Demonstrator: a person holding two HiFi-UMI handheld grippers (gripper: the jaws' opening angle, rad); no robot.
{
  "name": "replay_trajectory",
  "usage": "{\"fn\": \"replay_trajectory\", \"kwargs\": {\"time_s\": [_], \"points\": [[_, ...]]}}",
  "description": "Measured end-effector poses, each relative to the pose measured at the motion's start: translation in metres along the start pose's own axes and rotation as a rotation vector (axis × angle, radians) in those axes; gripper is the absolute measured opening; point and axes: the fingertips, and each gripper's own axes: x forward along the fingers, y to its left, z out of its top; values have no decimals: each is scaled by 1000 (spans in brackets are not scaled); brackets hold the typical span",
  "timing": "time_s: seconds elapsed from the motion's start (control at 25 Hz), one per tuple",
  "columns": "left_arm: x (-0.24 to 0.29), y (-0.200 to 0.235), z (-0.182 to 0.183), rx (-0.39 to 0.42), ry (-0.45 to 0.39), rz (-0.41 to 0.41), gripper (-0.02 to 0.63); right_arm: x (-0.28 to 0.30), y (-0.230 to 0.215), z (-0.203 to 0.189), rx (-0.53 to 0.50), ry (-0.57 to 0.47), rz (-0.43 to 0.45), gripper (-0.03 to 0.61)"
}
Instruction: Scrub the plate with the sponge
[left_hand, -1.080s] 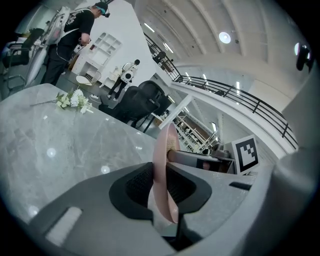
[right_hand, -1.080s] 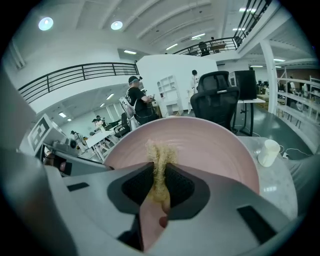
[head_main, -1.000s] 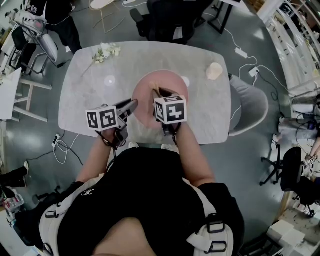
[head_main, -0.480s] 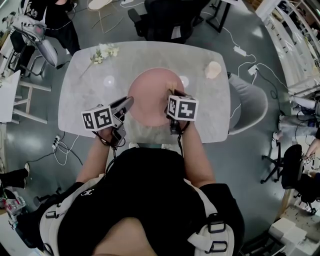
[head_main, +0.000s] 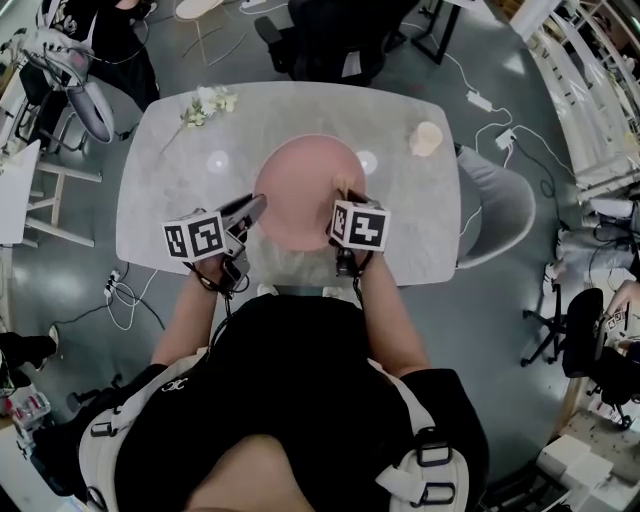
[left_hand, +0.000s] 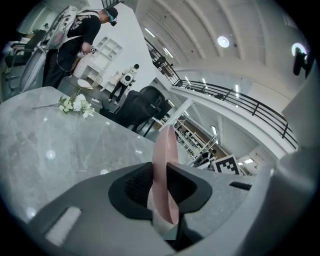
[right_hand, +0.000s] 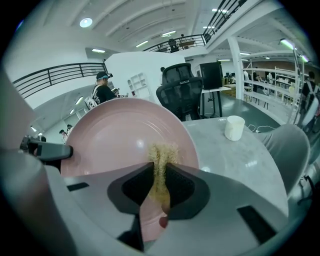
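Observation:
A round pink plate (head_main: 303, 188) is over the middle of the marble table (head_main: 165, 225). My left gripper (head_main: 257, 207) is shut on the plate's near-left rim; in the left gripper view the plate (left_hand: 167, 150) stands edge-on between the jaws of the left gripper (left_hand: 162, 187). My right gripper (head_main: 344, 197) is shut on a yellowish fibrous sponge (right_hand: 161, 159) whose tip rests against the near-right part of the plate (right_hand: 112, 135). The right gripper (right_hand: 160, 189) is close to the plate's face. The left gripper (right_hand: 47, 150) shows at the plate's left edge.
A cream cup (head_main: 427, 139) stands at the table's far right, also in the right gripper view as the cup (right_hand: 233, 127). White flowers (head_main: 208, 103) lie at the far left. A grey chair (head_main: 500, 212) is to the right and a black chair (head_main: 330, 40) beyond the table.
My right gripper with the sponge swept right across the plate, then came back slightly left and nearer. The left gripper kept its hold on the rim, shifting a little left.

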Motion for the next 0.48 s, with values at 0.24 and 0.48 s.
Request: {"fn": "replay_trajectory", "kwargs": {"time_s": [0.24, 0.48], "points": [[4, -2, -3, 12, 14, 10, 75, 0, 50, 20, -96, -24, 112, 72], [2, 5, -2, -15, 10, 43, 75, 1, 106, 16, -178, -25, 194, 72]]}}
